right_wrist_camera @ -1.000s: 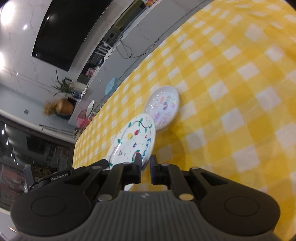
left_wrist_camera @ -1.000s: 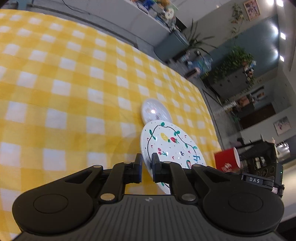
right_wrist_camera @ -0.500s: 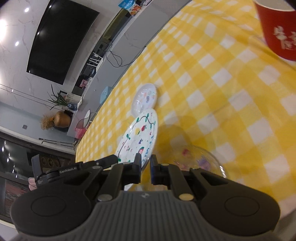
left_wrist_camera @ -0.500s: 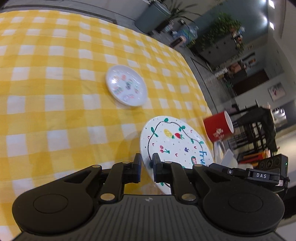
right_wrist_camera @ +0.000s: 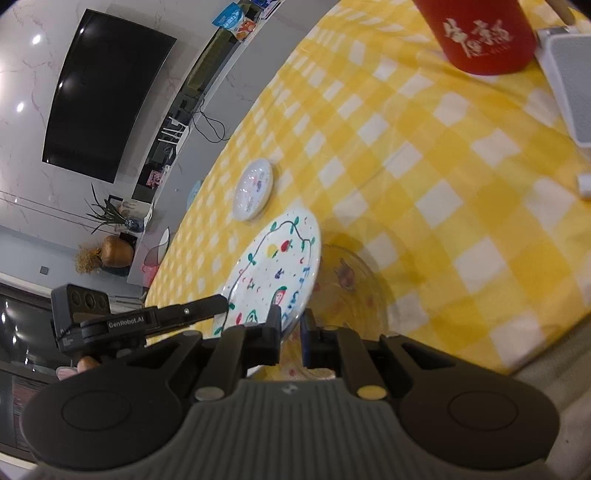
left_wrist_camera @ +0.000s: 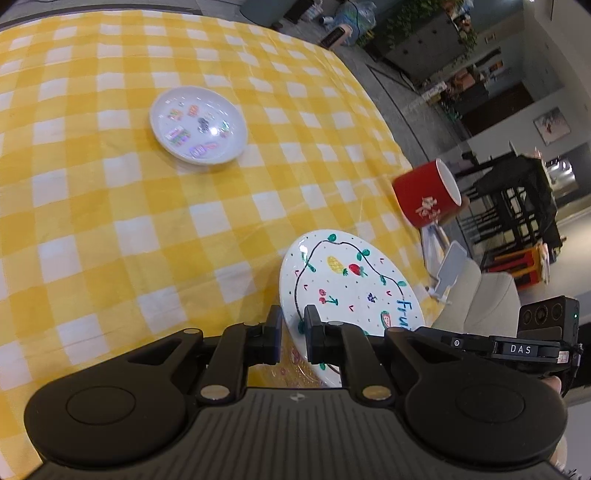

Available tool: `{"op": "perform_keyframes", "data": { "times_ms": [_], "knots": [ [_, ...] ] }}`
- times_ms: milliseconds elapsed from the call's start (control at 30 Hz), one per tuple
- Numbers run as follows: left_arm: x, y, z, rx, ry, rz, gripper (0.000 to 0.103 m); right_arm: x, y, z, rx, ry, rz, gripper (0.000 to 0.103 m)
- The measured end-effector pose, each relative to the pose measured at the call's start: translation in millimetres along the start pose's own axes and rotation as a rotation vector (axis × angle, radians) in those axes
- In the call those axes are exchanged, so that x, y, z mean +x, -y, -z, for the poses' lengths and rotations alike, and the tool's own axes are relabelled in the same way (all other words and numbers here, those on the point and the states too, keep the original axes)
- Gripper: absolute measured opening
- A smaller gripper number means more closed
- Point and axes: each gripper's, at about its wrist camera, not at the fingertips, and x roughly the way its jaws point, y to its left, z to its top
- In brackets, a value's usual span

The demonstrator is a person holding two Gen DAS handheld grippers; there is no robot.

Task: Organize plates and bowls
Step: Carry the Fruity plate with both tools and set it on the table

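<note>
A white plate painted with fruit and vines [left_wrist_camera: 351, 284] is held tilted above the table by both grippers. My left gripper [left_wrist_camera: 293, 325] is shut on its near rim. My right gripper [right_wrist_camera: 290, 325] is shut on the opposite rim of the same plate [right_wrist_camera: 275, 266]. A clear glass bowl with small prints [right_wrist_camera: 351, 288] sits on the cloth right under and beside the plate; it also shows in the left wrist view [left_wrist_camera: 295, 365]. A small white dish with stickers [left_wrist_camera: 198, 129] lies farther off on the cloth, also in the right wrist view [right_wrist_camera: 253, 189].
The table has a yellow-and-white checked cloth [left_wrist_camera: 110, 221]. A red mug [left_wrist_camera: 428, 199] stands near the table edge, also in the right wrist view [right_wrist_camera: 480, 33]. A white stand [right_wrist_camera: 565, 74] is beside it. A chair [left_wrist_camera: 480, 299] stands off the table edge.
Both grippers have carried the fruit plate away from the small dish toward the near table edge. The red mug and the glass bowl have come into view.
</note>
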Motion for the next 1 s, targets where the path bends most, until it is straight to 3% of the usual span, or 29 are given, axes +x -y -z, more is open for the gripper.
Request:
{"op": "perform_keyframes", "data": {
  "times_ms": [467, 1000],
  "knots": [
    [18.1, 12.3, 5.7, 0.056, -0.081, -0.058, 0.013, -0.9, 15.8, 13.1, 0.021, -0.039, 0.049, 0.01],
    [27.6, 15.0, 8.2, 0.091, -0.105, -0.165, 0.013, 19.8, 5.1, 22.2, -0.071, -0.097, 0.114, 0.013]
  ]
}}
